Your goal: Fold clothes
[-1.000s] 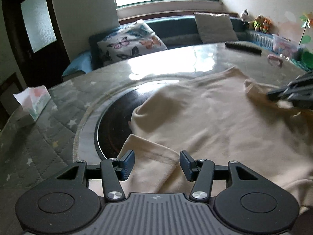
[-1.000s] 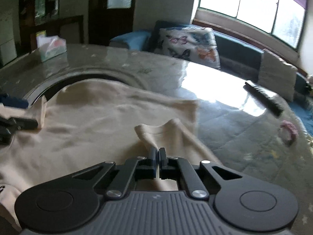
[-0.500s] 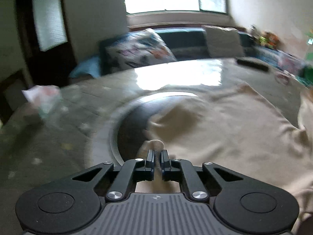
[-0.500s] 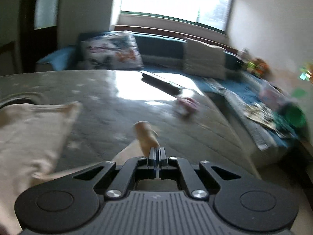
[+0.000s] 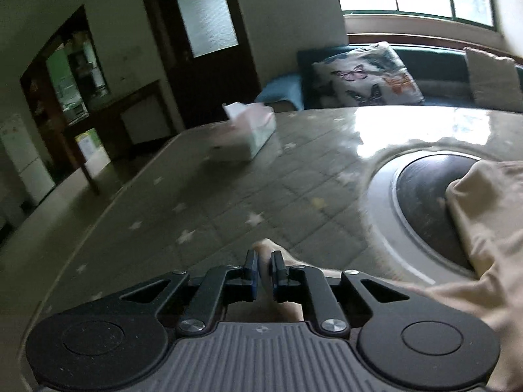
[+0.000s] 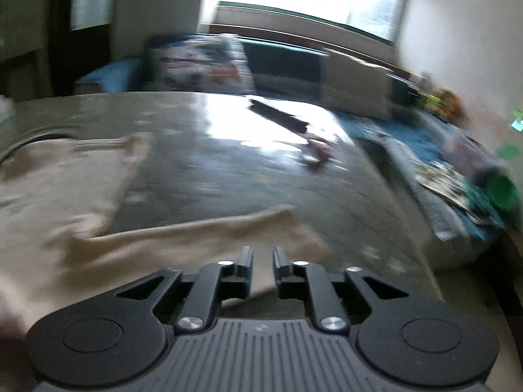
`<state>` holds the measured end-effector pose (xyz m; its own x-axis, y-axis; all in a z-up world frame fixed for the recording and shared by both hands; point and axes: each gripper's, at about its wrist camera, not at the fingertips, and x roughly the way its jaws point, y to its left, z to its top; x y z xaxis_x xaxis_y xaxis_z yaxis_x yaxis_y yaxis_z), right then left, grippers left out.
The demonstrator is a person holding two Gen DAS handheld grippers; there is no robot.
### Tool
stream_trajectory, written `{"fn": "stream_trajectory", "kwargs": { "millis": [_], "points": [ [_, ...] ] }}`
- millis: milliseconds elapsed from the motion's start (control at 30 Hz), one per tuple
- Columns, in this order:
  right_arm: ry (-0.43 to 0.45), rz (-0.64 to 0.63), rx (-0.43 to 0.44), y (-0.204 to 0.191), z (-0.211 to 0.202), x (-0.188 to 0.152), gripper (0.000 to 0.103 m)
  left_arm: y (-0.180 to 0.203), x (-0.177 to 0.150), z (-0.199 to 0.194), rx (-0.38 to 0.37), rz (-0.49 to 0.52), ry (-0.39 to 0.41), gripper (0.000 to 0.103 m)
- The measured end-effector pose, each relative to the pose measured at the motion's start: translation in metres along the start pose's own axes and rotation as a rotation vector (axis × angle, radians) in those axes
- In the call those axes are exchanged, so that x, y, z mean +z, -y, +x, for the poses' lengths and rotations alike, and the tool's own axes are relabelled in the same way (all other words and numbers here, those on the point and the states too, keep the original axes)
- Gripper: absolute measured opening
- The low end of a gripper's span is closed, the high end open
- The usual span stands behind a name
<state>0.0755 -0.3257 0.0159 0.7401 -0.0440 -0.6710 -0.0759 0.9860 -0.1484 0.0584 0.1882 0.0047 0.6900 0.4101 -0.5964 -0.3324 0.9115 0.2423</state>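
A cream shirt (image 5: pixel 483 215) lies on the round table (image 5: pixel 248 192). In the left wrist view its left sleeve runs from the body toward my left gripper (image 5: pixel 264 258), whose jaws are nearly closed on the sleeve cuff (image 5: pixel 265 249), low over the table. In the right wrist view the shirt body (image 6: pixel 62 183) lies at left and the right sleeve (image 6: pixel 235 228) stretches out flat across the table. My right gripper (image 6: pixel 261 254) stands slightly open just over that sleeve, with a small gap between the jaws and nothing pinched. The view is blurred.
A tissue box (image 5: pixel 248 130) stands on the far left of the table. A dark round inset (image 5: pixel 425 196) sits under the shirt. A dark flat object (image 6: pixel 278 116) and a small pink thing (image 6: pixel 318 152) lie at the far right. A sofa with cushions (image 5: pixel 366 75) is beyond.
Both grippers pulled the sleeves outward, left one to the left, right one to the right. The left closed on its cuff. The right, shut before, has opened and let its sleeve lie flat.
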Motion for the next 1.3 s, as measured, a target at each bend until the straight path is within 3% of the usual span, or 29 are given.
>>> {"fn": "stream_trajectory", "kwargs": {
  "millis": [133, 233, 400, 600, 767, 933, 1300],
  "points": [
    [0.022, -0.106, 0.173, -0.035, -0.021, 0.004, 0.029, 0.01, -0.007, -0.024, -0.052, 0.052, 0.027, 0.018],
    [0.022, -0.202, 0.303, -0.069, -0.032, 0.004, 0.032, 0.034, -0.009, -0.045, -0.149, 0.118, 0.061, 0.023],
    [0.015, -0.331, 0.444, -0.118, -0.041, -0.002, 0.035, 0.091, -0.013, -0.071, -0.366, 0.223, 0.095, 0.029],
    [-0.018, -0.393, 0.517, -0.15, -0.032, -0.011, 0.035, 0.153, -0.026, -0.082, -0.546, 0.337, 0.096, 0.029],
    [-0.061, -0.454, 0.537, -0.157, -0.03, -0.022, 0.035, 0.18, -0.044, -0.087, -0.649, 0.441, 0.087, 0.029],
    [-0.086, -0.481, 0.561, -0.152, -0.032, -0.021, 0.035, 0.183, -0.043, -0.081, -0.675, 0.47, 0.077, 0.03],
    [-0.05, -0.43, 0.543, -0.158, 0.01, 0.035, 0.035, 0.17, 0.042, -0.01, -0.515, 0.296, 0.116, 0.03]
  ]
}}
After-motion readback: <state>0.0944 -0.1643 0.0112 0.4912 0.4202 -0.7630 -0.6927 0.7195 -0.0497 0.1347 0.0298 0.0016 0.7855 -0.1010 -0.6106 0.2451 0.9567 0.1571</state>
